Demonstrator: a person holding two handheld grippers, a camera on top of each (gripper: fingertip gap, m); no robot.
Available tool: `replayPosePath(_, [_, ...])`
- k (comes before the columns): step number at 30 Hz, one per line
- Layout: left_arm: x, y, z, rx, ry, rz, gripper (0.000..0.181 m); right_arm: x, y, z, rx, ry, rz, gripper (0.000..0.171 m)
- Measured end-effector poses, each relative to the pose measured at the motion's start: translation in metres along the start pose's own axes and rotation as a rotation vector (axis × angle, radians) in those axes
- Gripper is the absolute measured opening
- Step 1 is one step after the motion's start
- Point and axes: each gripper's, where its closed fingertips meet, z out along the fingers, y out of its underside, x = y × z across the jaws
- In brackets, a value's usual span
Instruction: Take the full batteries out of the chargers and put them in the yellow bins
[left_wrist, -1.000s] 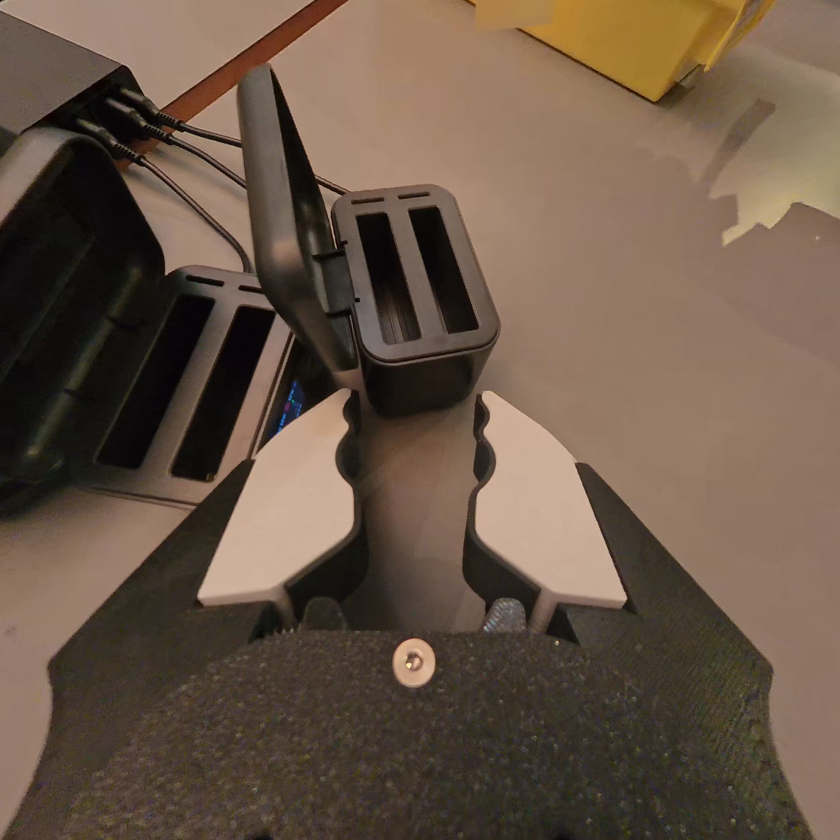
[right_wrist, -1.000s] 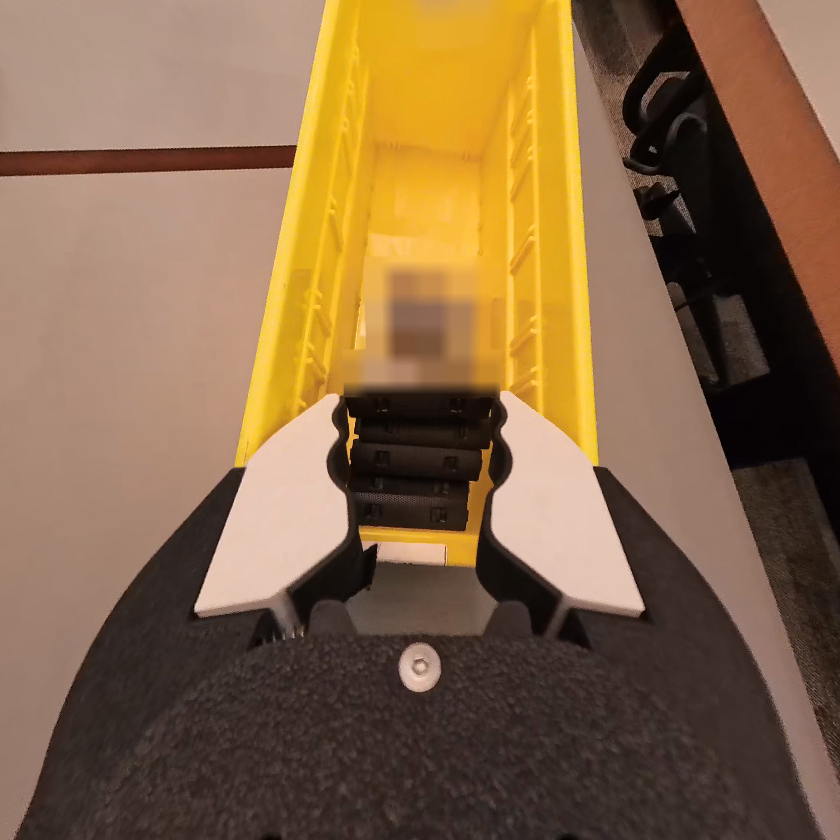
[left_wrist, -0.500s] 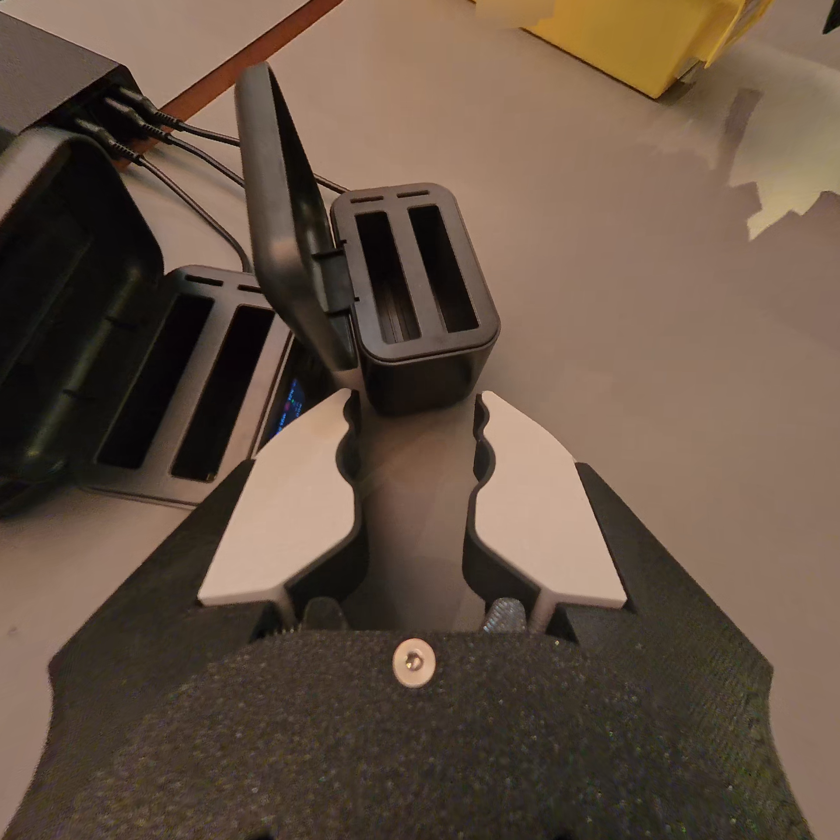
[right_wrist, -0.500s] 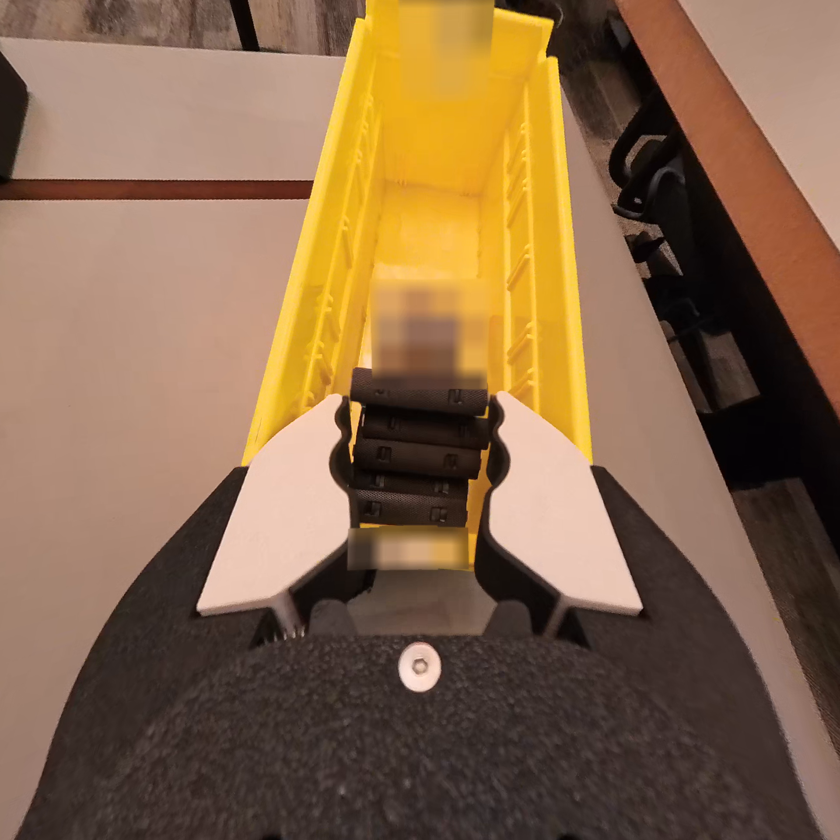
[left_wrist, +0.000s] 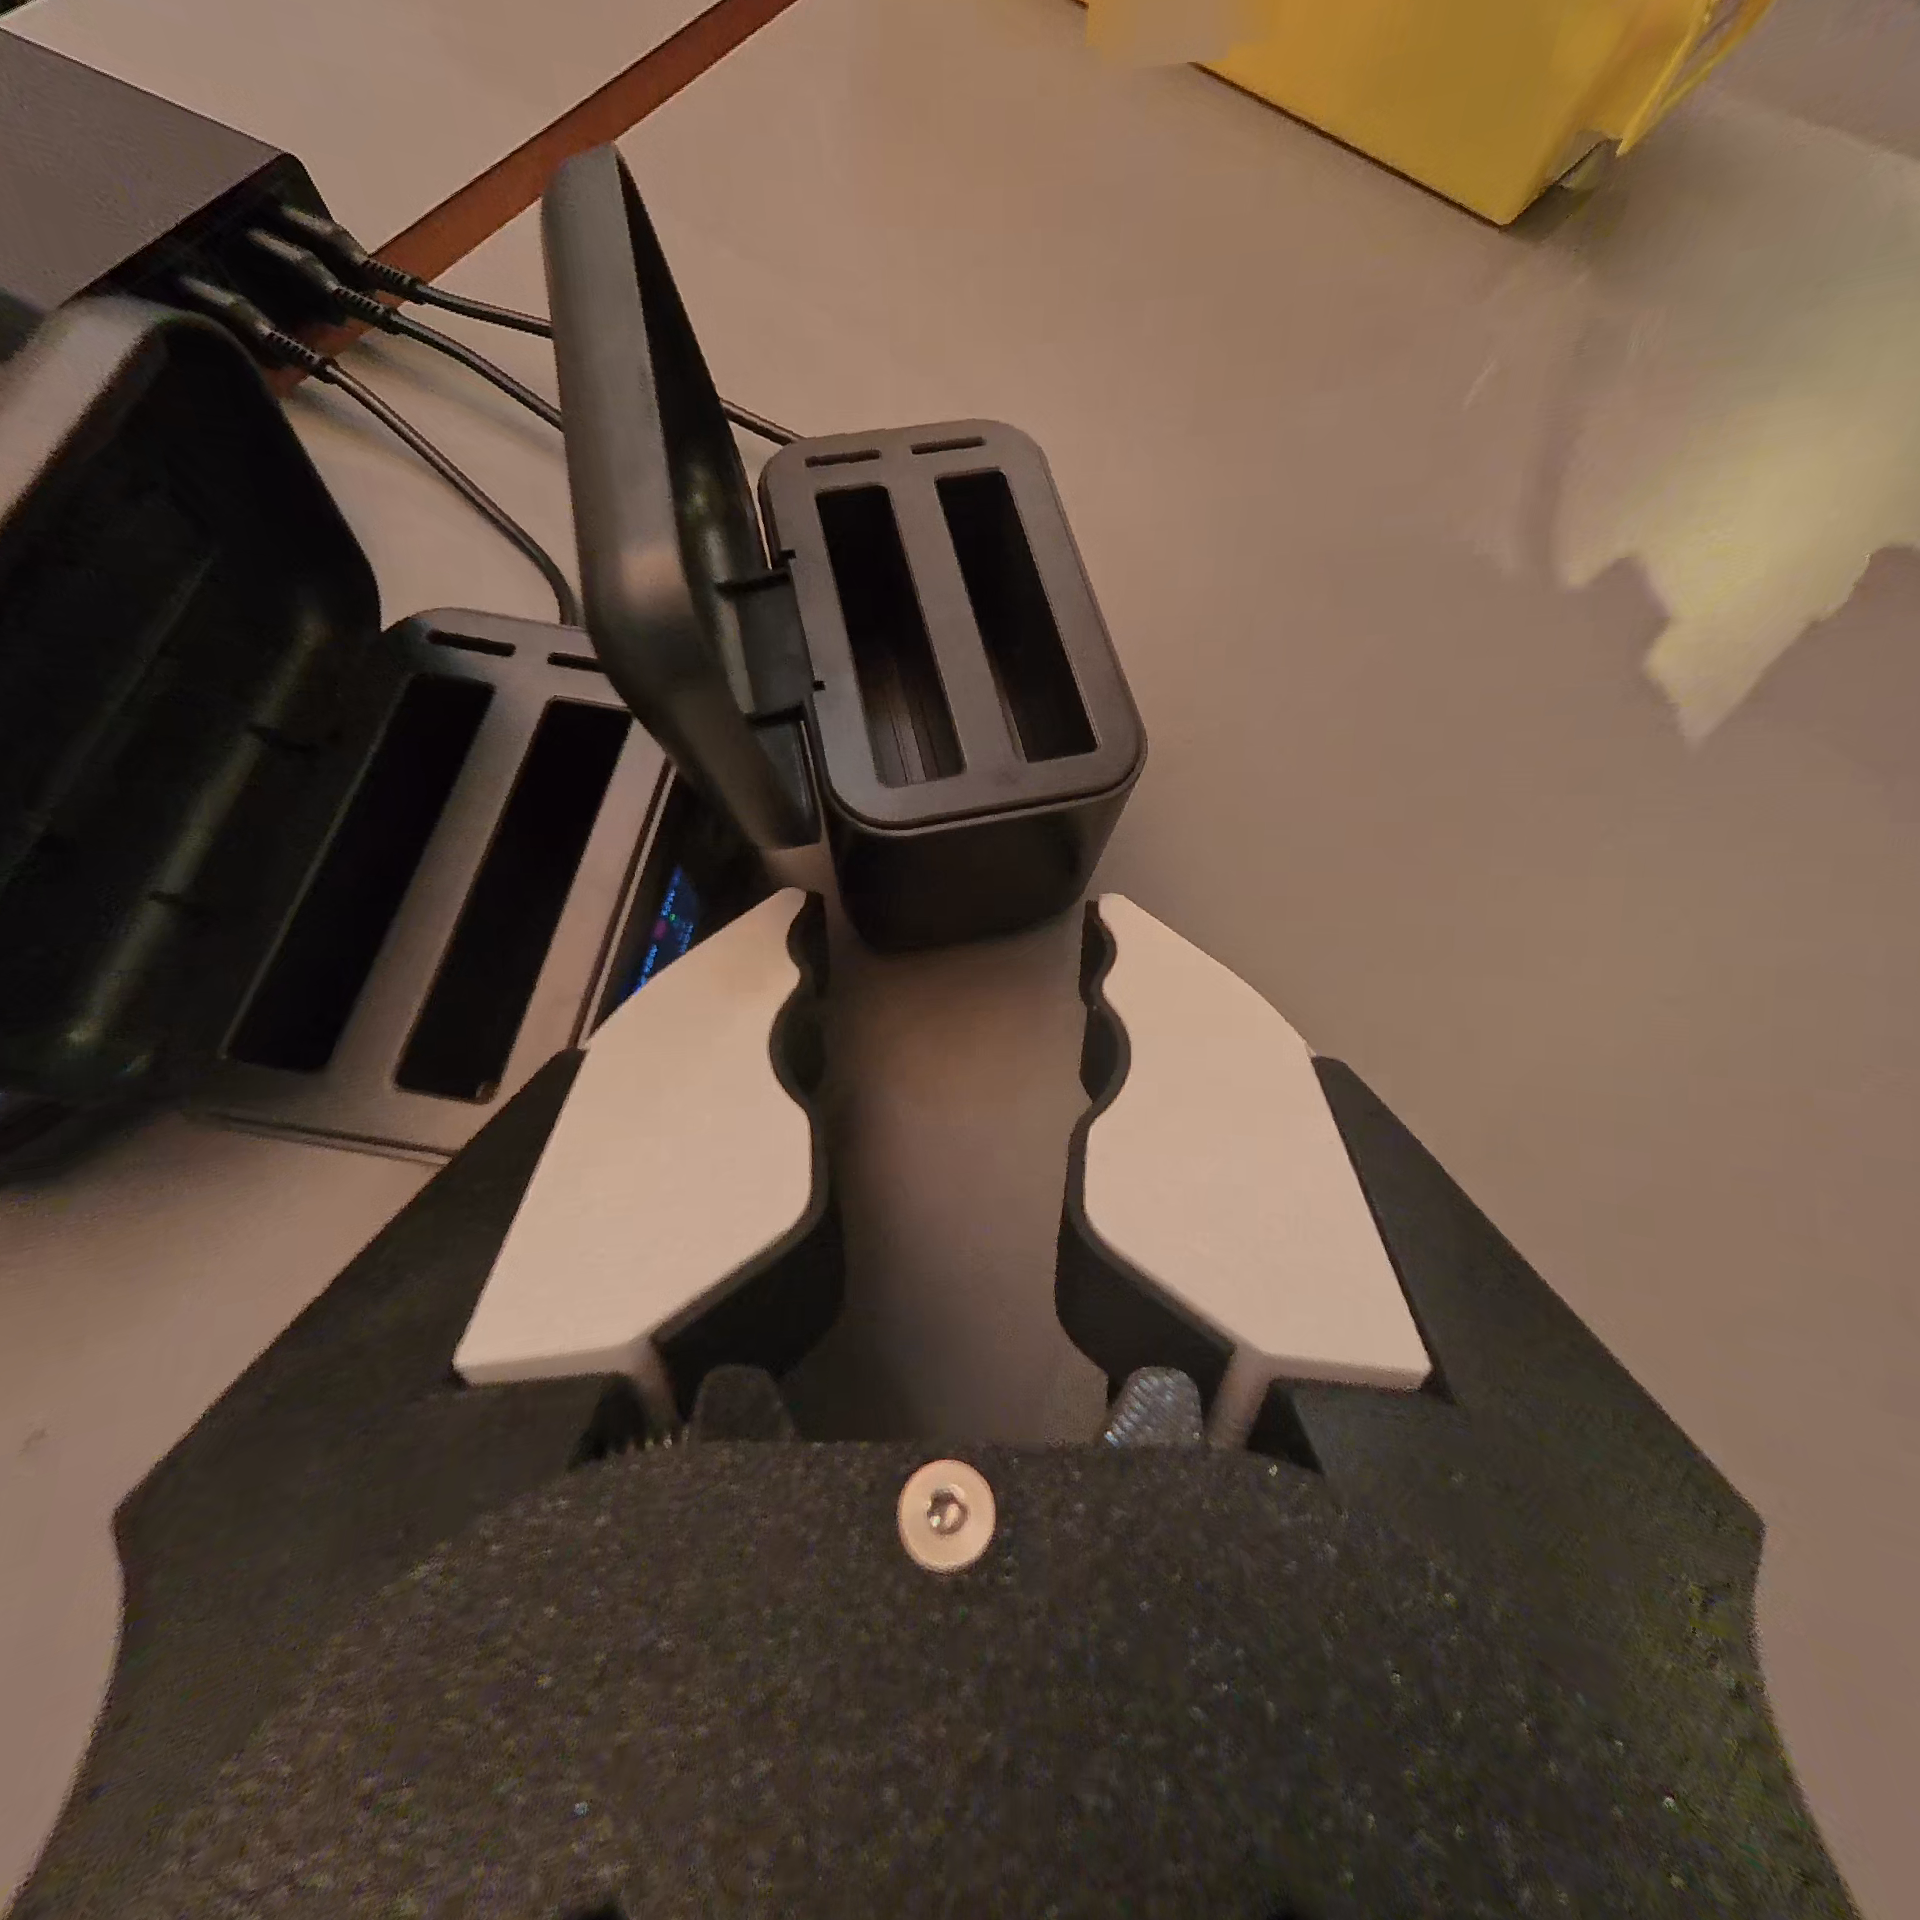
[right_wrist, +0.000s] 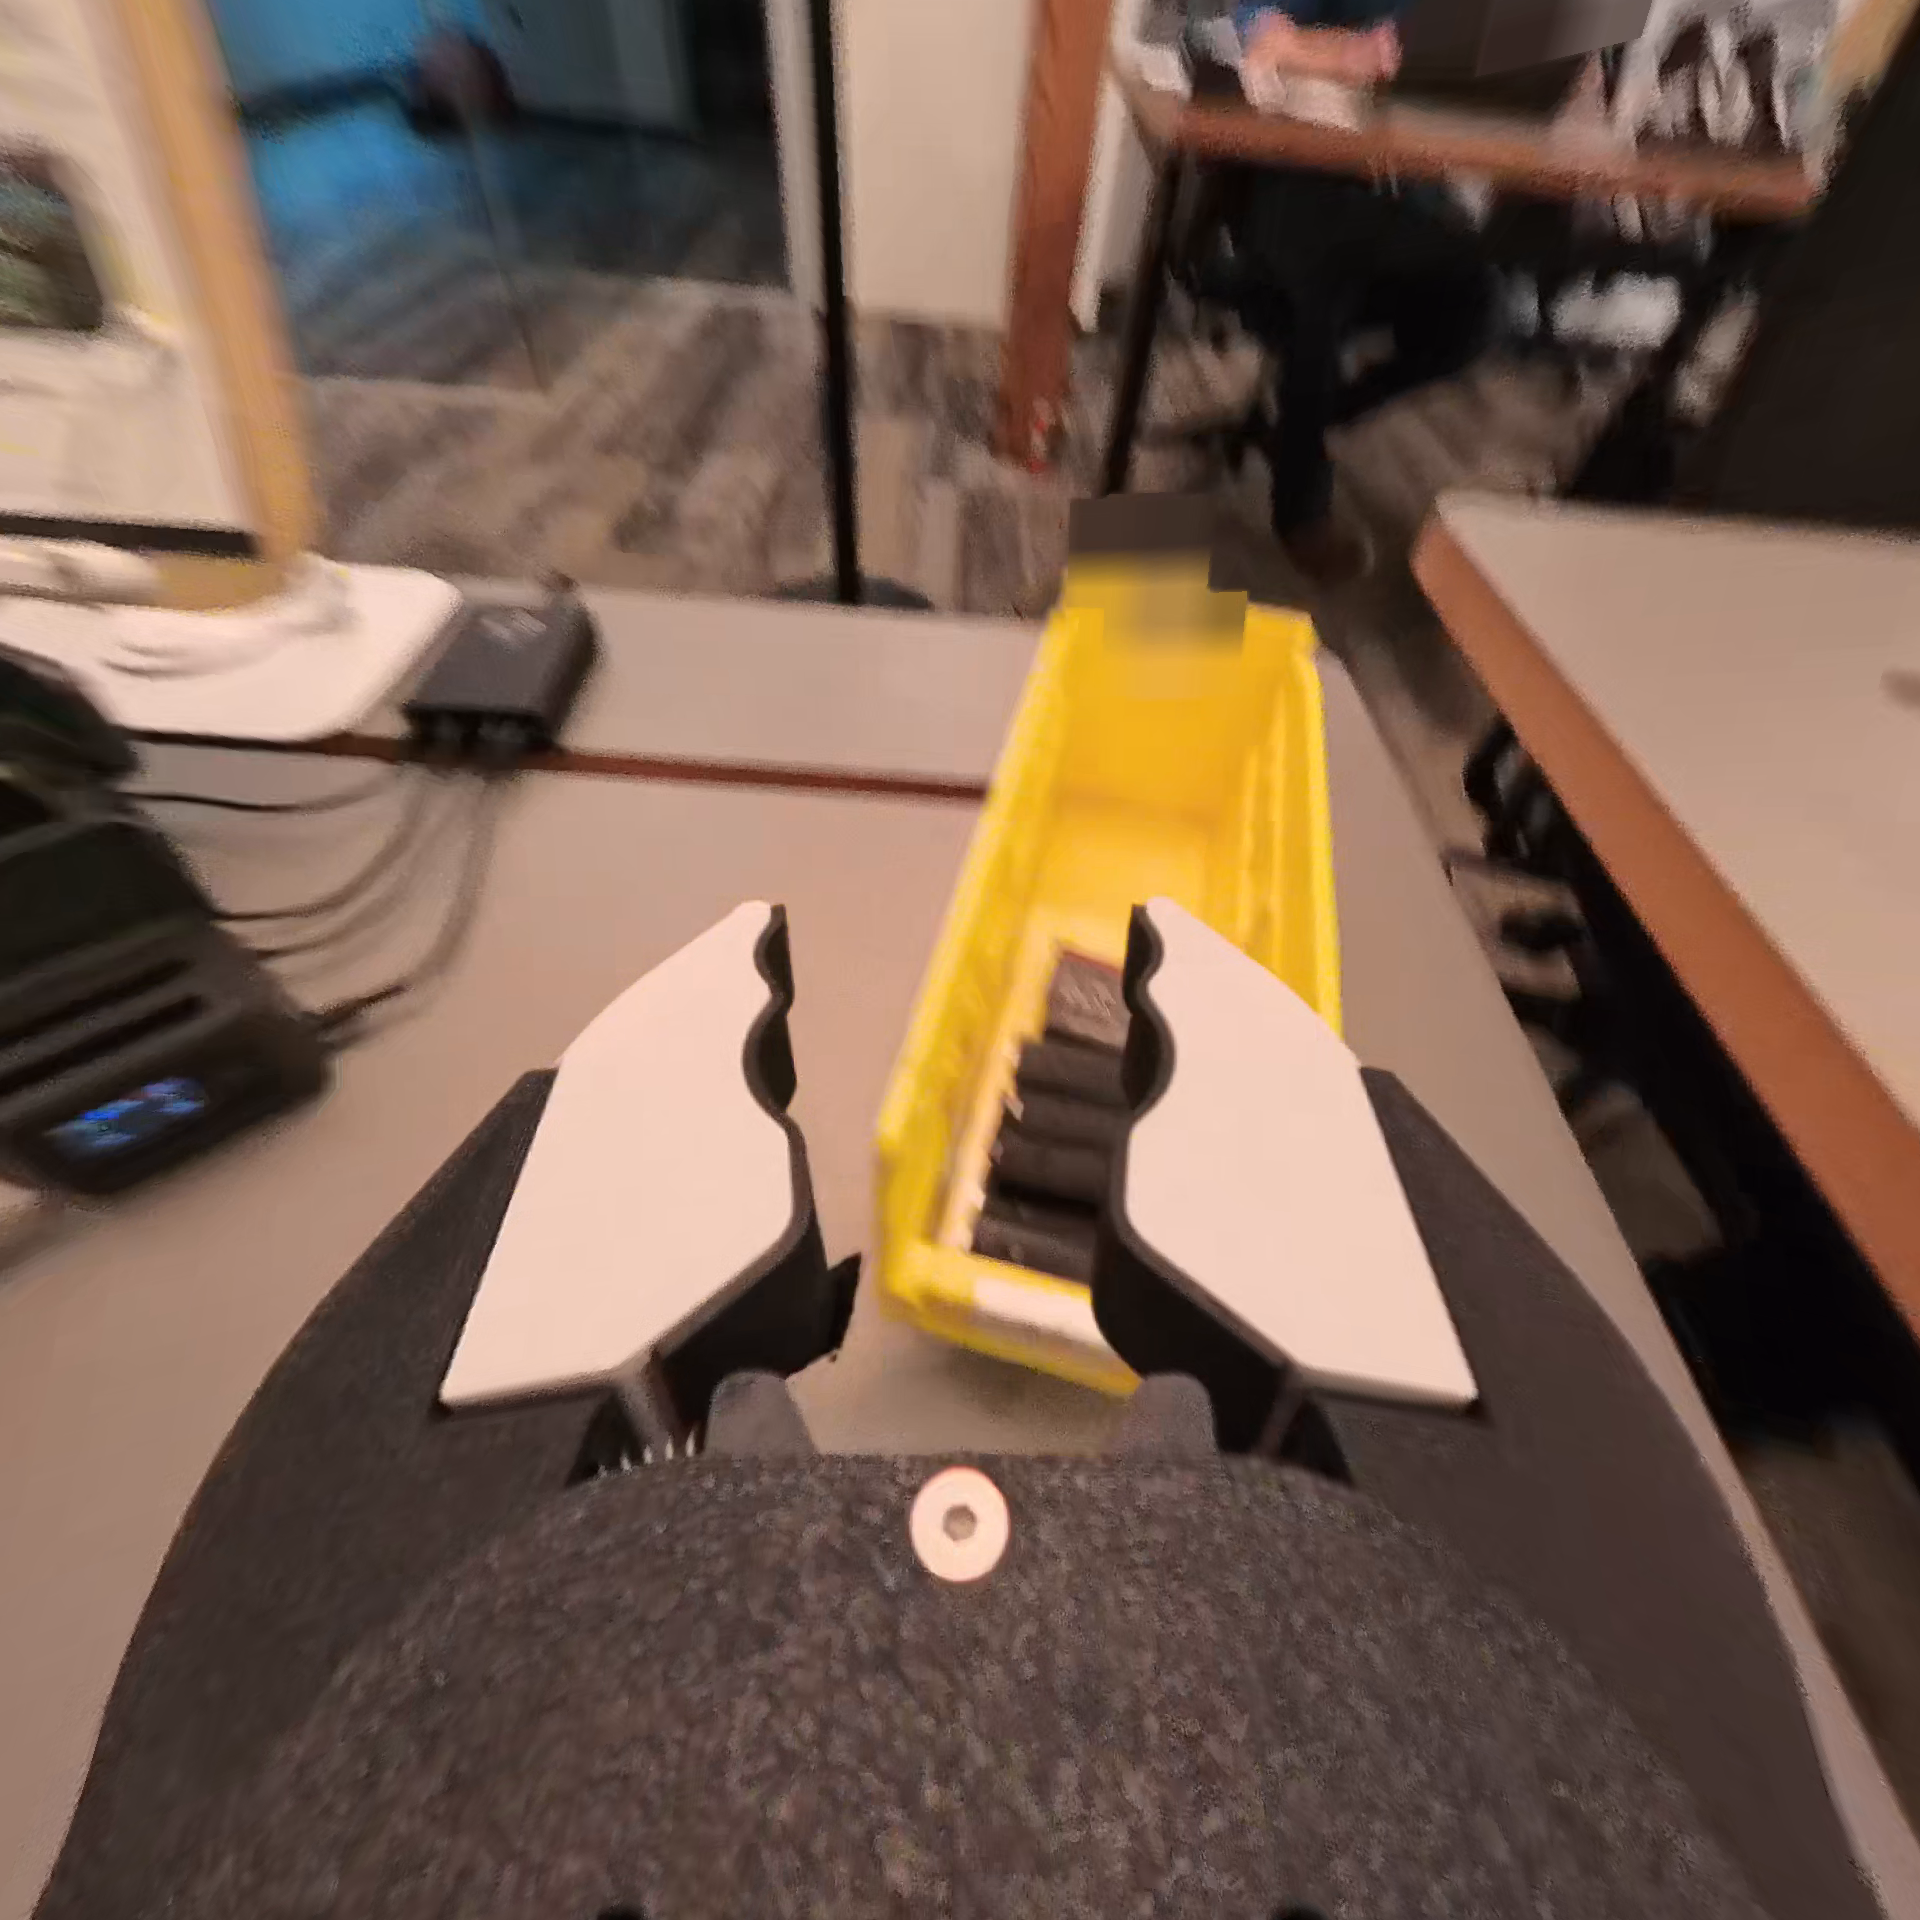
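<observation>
Right claw (right_wrist: 954, 940) withdrawn — batteries (right_wrist: 1060, 1122) fill yellow bin (right_wrist: 1288, 790)

A small black charger (left_wrist: 966, 665) stands upright on the table with its hinged lid (left_wrist: 655, 488) swung open to the left and both slots dark — no battery shows in either; a larger grey charger (left_wrist: 436, 862) sits just to its left, lid open as well, its two slots likewise dark and a small lit screen on its front. Well off to the right lies the long yellow bin (right_wrist: 1122, 935), open-topped, with a row of black batteries (right_wrist: 1060, 1132) packed at its near end.
</observation>
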Motion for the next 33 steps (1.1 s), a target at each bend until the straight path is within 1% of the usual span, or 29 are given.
replayPosePath(2, [-0.001, 0.0, 0.0, 0.001, -0.005, 0.001, 0.046, -0.046, -0.024, -0.004, 0.069, -0.171, -0.088, 0.06])
replayPosePath(3, [-0.001, 0.0, 0.0, 0.003, -0.009, 0.001, 0.045, -0.075, -0.024, -0.002, 0.042, -0.285, -0.129, 0.062])
replayPosePath(5, [-0.001, -0.001, -0.001, 0.005, -0.011, 0.002, 0.045, -0.13, -0.009, 0.006, -0.066, -0.475, -0.194, 0.083])
replayPosePath(6, [-0.001, -0.001, -0.001, 0.006, -0.007, 0.002, 0.046, -0.154, 0.003, 0.014, -0.117, -0.533, -0.232, 0.088])
replayPosePath(8, [0.002, 0.001, -0.002, -0.007, 0.015, 0.014, 0.049, -0.195, 0.034, 0.032, -0.216, -0.604, -0.298, 0.096])
replayPosePath(10, [0.005, 0.009, -0.007, -0.072, 0.049, 0.051, 0.05, -0.232, 0.067, 0.05, -0.307, -0.668, -0.331, 0.108])
replayPosePath(12, [0.011, 0.02, -0.018, -0.158, 0.114, 0.066, 0.051, -0.254, 0.095, 0.067, -0.388, -0.678, -0.357, 0.12])
replayPosePath(14, [0.006, 0.024, -0.032, -0.186, 0.119, 0.088, 0.046, -0.266, 0.109, 0.079, -0.413, -0.685, -0.339, 0.121])
replayPosePath(15, [0.002, 0.026, -0.039, -0.202, 0.125, 0.086, 0.045, -0.269, 0.11, 0.083, -0.413, -0.688, -0.314, 0.114])
replayPosePath(17, [-0.008, 0.03, -0.053, -0.225, 0.128, 0.063, 0.044, -0.265, 0.109, 0.088, -0.389, -0.656, -0.298, 0.093])
replayPosePath(19, [-0.015, 0.036, -0.066, -0.258, 0.14, 0.041, 0.045, -0.257, 0.108, 0.091, -0.378, -0.611, -0.286, 0.092])
replayPosePath(21, [-0.03, 0.034, -0.07, -0.234, 0.081, 0.031, 0.051, -0.247, 0.106, 0.096, -0.367, -0.559, -0.255, 0.092])
replayPosePath(25, [-0.042, 0.016, -0.053, -0.098, 0.003, -0.021, 0.059, -0.225, 0.105, 0.106, -0.372, -0.447, -0.203, 0.091])
replayPosePath(27, [-0.044, 0.015, -0.044, -0.089, -0.036, -0.017, 0.061, -0.211, 0.104, 0.112, -0.369, -0.385, -0.186, 0.091])
replayPosePath(30, [-0.045, 0.009, -0.034, -0.068, -0.074, -0.009, 0.06, -0.189, 0.101, 0.121, -0.367, -0.284, -0.179, 0.089])
replayPosePath(31, [-0.045, 0.007, -0.031, -0.064, -0.081, -0.007, 0.06, -0.181, 0.1, 0.123, -0.366, -0.25, -0.176, 0.087])
replayPosePath(33, [-0.045, 0.003, -0.025, -0.058, -0.087, -0.003, 0.059, -0.164, 0.099, 0.129, -0.362, -0.181, -0.171, 0.075])
